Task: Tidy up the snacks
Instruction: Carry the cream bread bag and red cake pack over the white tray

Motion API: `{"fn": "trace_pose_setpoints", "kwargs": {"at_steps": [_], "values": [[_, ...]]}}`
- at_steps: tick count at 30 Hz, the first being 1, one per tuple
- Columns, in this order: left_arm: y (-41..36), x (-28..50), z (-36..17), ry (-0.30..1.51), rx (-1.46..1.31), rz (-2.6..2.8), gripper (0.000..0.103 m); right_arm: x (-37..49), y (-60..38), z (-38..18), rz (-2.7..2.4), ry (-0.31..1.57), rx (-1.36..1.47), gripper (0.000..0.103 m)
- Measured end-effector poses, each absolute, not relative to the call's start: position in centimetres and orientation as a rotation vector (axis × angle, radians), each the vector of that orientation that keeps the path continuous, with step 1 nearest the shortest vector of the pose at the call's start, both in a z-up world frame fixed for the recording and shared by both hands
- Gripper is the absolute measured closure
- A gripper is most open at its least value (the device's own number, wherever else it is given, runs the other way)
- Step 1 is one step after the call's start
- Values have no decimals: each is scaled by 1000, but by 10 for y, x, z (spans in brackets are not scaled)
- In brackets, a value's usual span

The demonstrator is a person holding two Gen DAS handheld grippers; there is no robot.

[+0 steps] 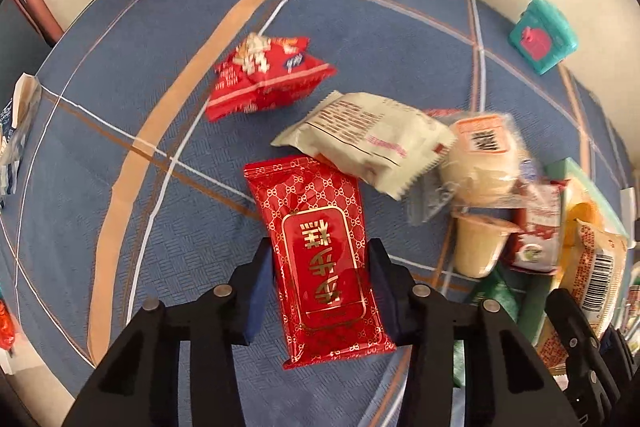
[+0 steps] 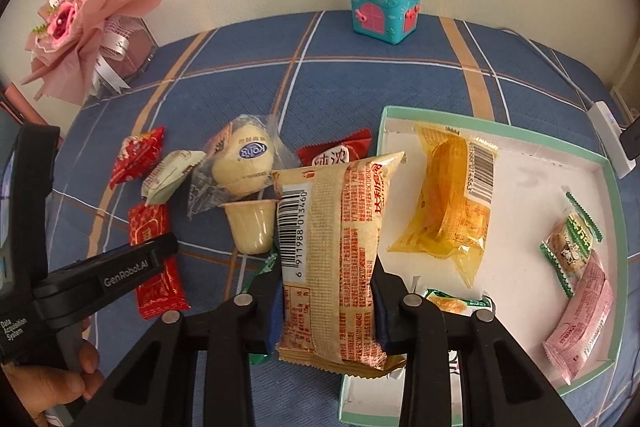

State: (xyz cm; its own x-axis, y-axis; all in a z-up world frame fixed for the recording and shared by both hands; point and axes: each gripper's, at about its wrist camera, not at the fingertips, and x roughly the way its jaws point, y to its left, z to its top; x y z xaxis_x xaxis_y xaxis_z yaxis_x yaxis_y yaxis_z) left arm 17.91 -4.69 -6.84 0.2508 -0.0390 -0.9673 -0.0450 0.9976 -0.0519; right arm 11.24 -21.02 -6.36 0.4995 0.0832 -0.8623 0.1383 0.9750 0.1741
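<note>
My left gripper [image 1: 320, 263] is shut on a flat red packet with gold lettering [image 1: 320, 251], on or just above the blue plaid cloth; the packet also shows in the right wrist view [image 2: 154, 247]. My right gripper [image 2: 326, 279] is shut on a tan cake packet with a barcode [image 2: 332, 251] and holds it up at the left edge of the white tray with a green rim [image 2: 520, 163]. In the tray lie a yellow packet [image 2: 448, 203], a green-edged candy [image 2: 570, 243] and a pink packet [image 2: 580, 331].
Loose snacks lie on the cloth between the grippers: a red bag [image 1: 264, 79], a cream packet [image 1: 368, 139], a wrapped round bun [image 2: 244, 167], a jelly cup [image 2: 252, 227]. A teal toy box [image 2: 384, 7] and a pink bouquet [image 2: 80, 19] stand at the back.
</note>
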Motion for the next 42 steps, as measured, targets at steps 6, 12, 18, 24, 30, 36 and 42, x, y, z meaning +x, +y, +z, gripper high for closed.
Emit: {"fn": "trace_pose_setpoints", "kwargs": {"at_steps": [6,12,18,24,30,36,42], "values": [[-46,169,-41,1266,-86,-15,56,104,-211,-41,-30,993,236,66],[-36,154,-9,1203,-96,-7,56,92,-215,-22,-33,951,244,66],[-36,159,1,1154,-105,19,56,89,-219,-18,-34,952,251,66],[-47,160,1,1146,-101,-6,56,91,-227,-22,-47,971,260,66],[-85,154,4,1155,-75,-115,56,88,-260,-31,-145,992,293,66],[-138,141,6,1165,-19,-237,56,77,-317,-45,-293,1017,375,66],[-187,127,8,1163,27,-355,56,62,-362,-49,-383,1005,457,66]]}}
